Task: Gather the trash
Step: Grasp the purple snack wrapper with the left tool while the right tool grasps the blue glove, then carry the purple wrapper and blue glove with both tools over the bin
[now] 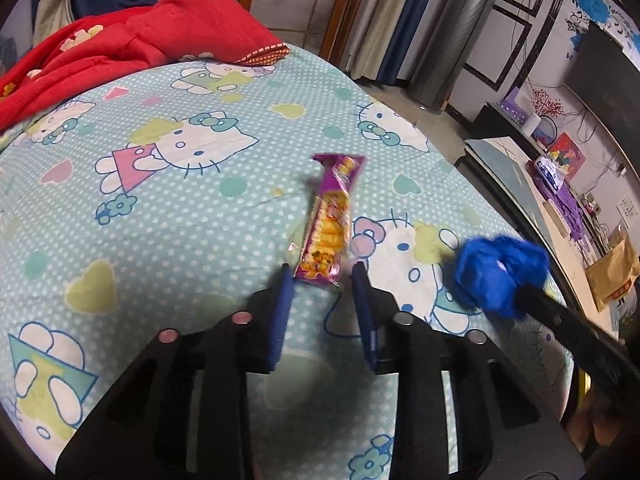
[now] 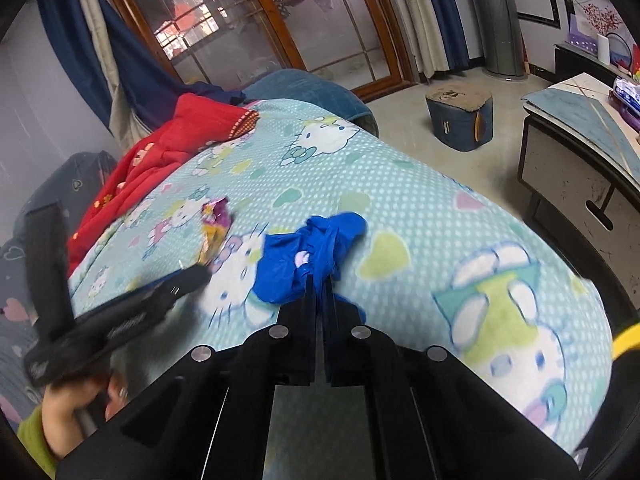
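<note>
A purple and yellow snack wrapper (image 1: 329,220) lies on the light blue cartoon-print bed sheet (image 1: 160,208). My left gripper (image 1: 322,276) is open, its blue pads on either side of the wrapper's near end, just short of it. My right gripper (image 2: 319,280) is shut on a crumpled blue plastic bag (image 2: 308,256) and holds it just above the sheet. The bag (image 1: 500,272) and the right gripper's arm show at the right of the left wrist view. The wrapper (image 2: 214,228) and the left gripper (image 2: 200,272) show at the left of the right wrist view.
A red blanket (image 1: 120,40) is bunched at the far end of the bed. A low cabinet (image 2: 580,160) with clutter stands to the right of the bed. A small blue stool (image 2: 460,120) sits on the floor beyond.
</note>
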{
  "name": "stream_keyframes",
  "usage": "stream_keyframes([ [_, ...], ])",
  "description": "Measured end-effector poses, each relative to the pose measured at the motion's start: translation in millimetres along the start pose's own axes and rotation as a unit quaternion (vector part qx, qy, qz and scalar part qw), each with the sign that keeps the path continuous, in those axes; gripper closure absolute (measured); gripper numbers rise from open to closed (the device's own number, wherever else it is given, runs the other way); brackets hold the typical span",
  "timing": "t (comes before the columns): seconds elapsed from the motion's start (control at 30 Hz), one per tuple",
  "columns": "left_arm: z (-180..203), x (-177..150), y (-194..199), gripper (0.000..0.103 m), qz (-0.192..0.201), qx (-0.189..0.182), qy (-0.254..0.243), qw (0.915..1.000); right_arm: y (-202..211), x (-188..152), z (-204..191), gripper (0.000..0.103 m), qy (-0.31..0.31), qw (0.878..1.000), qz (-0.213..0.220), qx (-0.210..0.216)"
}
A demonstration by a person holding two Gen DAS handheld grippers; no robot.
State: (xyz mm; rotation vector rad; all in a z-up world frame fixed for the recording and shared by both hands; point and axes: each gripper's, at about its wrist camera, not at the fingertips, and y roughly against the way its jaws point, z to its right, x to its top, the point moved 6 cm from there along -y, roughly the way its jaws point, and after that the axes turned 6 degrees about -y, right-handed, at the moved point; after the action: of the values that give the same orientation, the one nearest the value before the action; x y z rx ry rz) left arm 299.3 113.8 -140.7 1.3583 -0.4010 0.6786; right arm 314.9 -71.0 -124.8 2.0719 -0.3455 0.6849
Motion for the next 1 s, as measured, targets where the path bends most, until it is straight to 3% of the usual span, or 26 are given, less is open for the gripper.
stream_keyframes([
  [0.23, -2, -5, 7, 0.087, 0.009, -0.023, 0.013, 0.9996, 25, -24, 0, 0.1, 0.003, 1.0, 0.006, 0.005],
  [0.5, 13, -20, 28, 0.089, 0.019, -0.076, 0.018, 0.9968, 49, -44, -4, 0.1, 0.013, 1.0, 0.017, 0.006],
  [1.0, 70, -37, 79, 0.09, 0.052, -0.127, -0.053, 0.9891, 103, -29, 11, 0.1, 0.002, 0.998, 0.064, -0.003],
])
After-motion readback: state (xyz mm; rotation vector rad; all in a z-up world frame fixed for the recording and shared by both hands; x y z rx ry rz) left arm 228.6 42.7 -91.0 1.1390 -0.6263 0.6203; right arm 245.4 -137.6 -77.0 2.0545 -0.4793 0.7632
